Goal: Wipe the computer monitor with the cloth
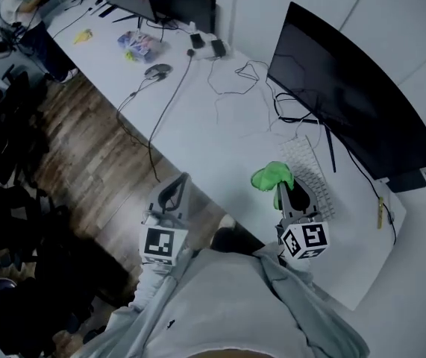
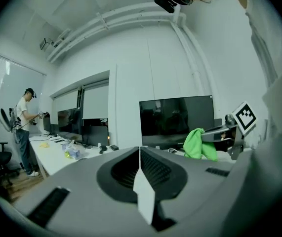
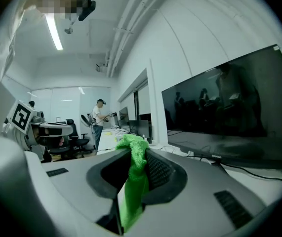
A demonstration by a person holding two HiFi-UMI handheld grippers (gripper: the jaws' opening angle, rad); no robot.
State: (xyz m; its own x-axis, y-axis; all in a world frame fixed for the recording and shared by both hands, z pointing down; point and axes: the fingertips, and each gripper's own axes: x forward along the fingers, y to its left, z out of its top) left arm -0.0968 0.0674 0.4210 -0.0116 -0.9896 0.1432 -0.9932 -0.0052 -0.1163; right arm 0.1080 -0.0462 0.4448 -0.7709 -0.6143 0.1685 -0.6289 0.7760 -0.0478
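The right gripper [image 1: 284, 194] pinches the green cloth [image 1: 271, 176], a wad bulging past its tips as a wiping pad. The monitor [image 1: 347, 103] stands ahead to its right (untouched, I judge). The left gripper [image 1: 174, 192], jaws pressed together on nothing, idles at its left.

Open-plan office, long white desk [image 1: 220, 133], curved monitor [image 1: 354, 103], keyboard [image 1: 306, 166], mouse [image 1: 157, 71], swivel chair [image 3: 78, 135], wood floor [image 1: 86, 148]

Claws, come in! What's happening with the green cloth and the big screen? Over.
Left claw shut, empty. Right claw shut on green cloth. Cloth off the monitor, no wiping yet. Keyboard lies between them.
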